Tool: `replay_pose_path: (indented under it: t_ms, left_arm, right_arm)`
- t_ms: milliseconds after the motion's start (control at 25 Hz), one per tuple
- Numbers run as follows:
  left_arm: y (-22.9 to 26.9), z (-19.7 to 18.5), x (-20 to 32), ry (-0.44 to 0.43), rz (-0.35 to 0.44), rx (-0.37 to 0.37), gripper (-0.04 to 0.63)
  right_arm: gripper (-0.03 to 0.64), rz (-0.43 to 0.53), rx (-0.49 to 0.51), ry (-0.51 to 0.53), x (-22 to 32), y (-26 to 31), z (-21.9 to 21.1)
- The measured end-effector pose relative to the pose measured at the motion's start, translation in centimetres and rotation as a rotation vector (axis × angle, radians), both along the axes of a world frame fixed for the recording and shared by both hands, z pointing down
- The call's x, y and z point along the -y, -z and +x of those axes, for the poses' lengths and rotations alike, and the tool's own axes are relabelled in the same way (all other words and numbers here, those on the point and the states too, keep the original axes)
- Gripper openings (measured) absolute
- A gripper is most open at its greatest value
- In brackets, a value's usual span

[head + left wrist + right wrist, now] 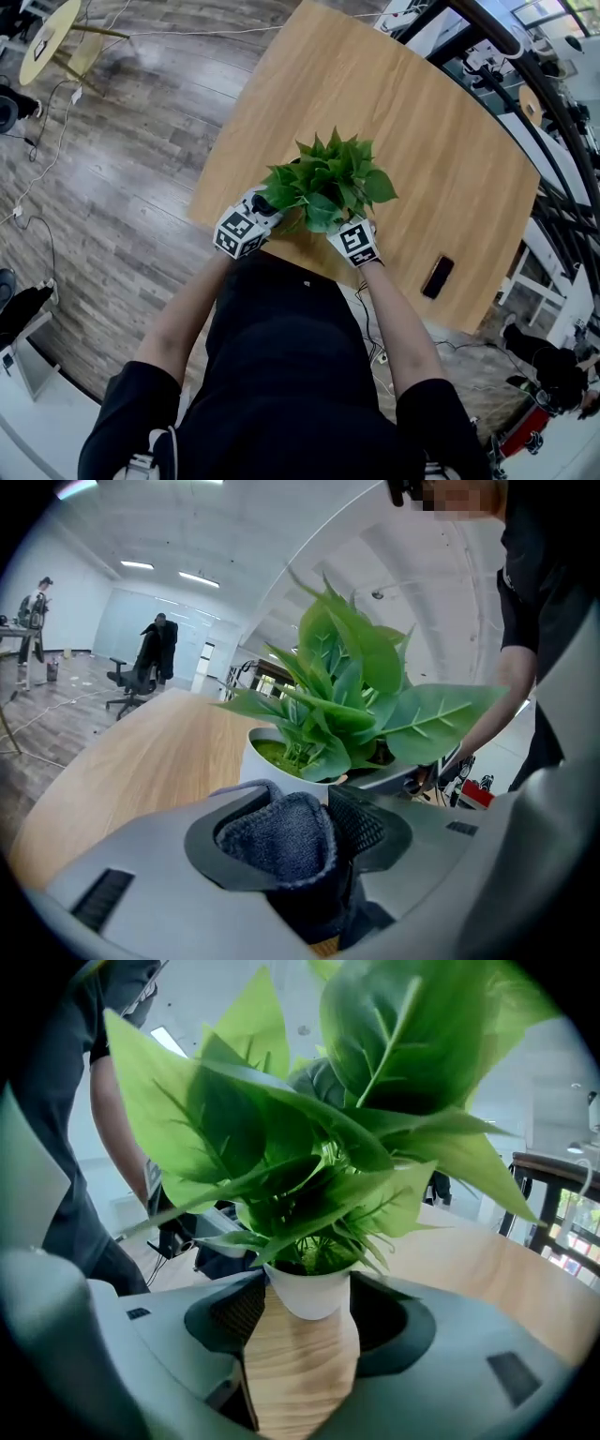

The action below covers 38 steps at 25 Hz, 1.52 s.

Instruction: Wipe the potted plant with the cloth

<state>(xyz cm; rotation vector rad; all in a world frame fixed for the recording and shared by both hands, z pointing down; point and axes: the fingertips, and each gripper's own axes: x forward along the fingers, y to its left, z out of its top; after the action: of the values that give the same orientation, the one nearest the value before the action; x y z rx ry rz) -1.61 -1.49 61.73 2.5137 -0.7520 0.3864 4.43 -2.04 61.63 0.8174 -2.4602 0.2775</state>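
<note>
A leafy green potted plant (328, 186) in a white pot (309, 1295) stands near the front edge of the wooden table (422, 131). My left gripper (251, 217) is at the plant's left, shut on a dark blue-grey cloth (279, 836), which bulges between its jaws just short of the pot (272, 759). My right gripper (361, 234) is at the plant's right, open, its jaws either side of the pot without touching it. Leaves (281, 1119) fill most of the right gripper view.
A black phone (438, 277) lies on the table to the right, near the front edge. Black metal railings (553, 103) run along the table's far right. Wooden floor (112, 169) lies to the left, with a round yellow stool (49, 37) at the top left.
</note>
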Motion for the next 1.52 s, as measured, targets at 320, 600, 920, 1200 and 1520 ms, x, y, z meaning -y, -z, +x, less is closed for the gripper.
replay_pose_path:
  t_ms: [320, 600, 920, 1200, 1520]
  left_arm:
    - [-0.4, 0.6, -1.3, 0.013, -0.029, -0.026, 0.195]
    - [0.2, -0.8, -1.8, 0.027, 0.002, -0.04, 0.195]
    - [3.5, -2.9, -5.7, 0.068, -0.014, -0.088, 0.193]
    - [10.2, -4.0, -9.9, 0.12, 0.12, -0.132, 0.172]
    - [18.7, -0.8, -12.1, 0.094, 0.218, -0.205, 0.115]
  right_arm:
    - [0.27, -0.003, 0.015, -0.027, 0.0, 0.0, -0.3]
    - [0.269, -0.037, 0.093, -0.088, -2.3, 0.0, 1.2]
    - [0.267, -0.008, 0.214, -0.187, -6.6, 3.7, 2.9]
    - [0.057, 0.155, 0.391, -0.175, -11.0, 11.3, 4.1]
    - [0.04, 0.203, 0.648, -0.198, -14.4, 21.1, 1.0]
